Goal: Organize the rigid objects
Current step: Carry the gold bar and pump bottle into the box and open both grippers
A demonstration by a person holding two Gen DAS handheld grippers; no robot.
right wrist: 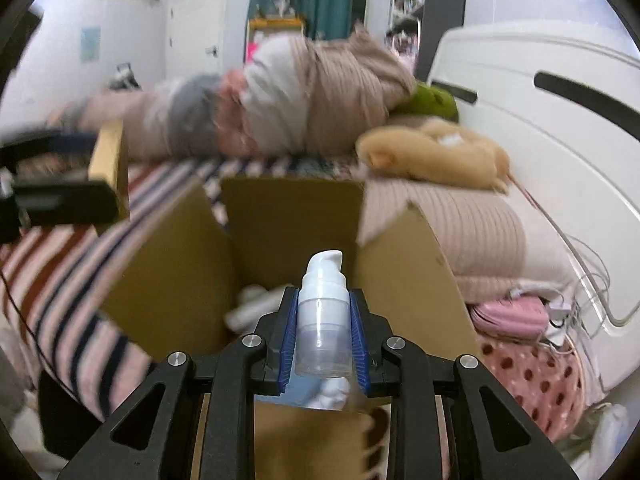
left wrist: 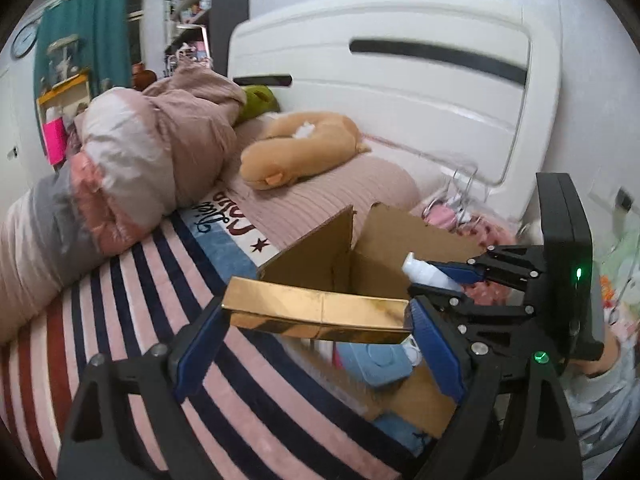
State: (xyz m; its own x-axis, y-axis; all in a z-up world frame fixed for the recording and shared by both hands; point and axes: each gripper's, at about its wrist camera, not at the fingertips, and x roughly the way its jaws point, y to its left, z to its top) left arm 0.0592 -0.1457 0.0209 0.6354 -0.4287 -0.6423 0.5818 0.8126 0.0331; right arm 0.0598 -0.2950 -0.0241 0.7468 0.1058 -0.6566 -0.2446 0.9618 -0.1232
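Observation:
My left gripper (left wrist: 316, 314) is shut on a long gold box (left wrist: 316, 314), held crosswise above the near edge of an open cardboard box (left wrist: 320, 268). My right gripper (right wrist: 323, 328) is shut on a white pump bottle (right wrist: 322, 312), nozzle pointing forward, held over the same cardboard box (right wrist: 288, 216). The right gripper with the bottle (left wrist: 428, 274) also shows in the left wrist view at the right. The left gripper with the gold box (right wrist: 108, 164) shows at the left edge of the right wrist view. White items (right wrist: 252, 304) and a light blue item (left wrist: 372, 360) lie inside the box.
The box stands on a striped blanket (left wrist: 120, 300) on a bed. A bundled quilt (left wrist: 140, 152), a tan plush toy (left wrist: 296, 156) and a pink pillow (right wrist: 460, 232) lie behind it. The white headboard (left wrist: 400, 92) is at the right. Pink items and cables (right wrist: 516, 316) lie right of the box.

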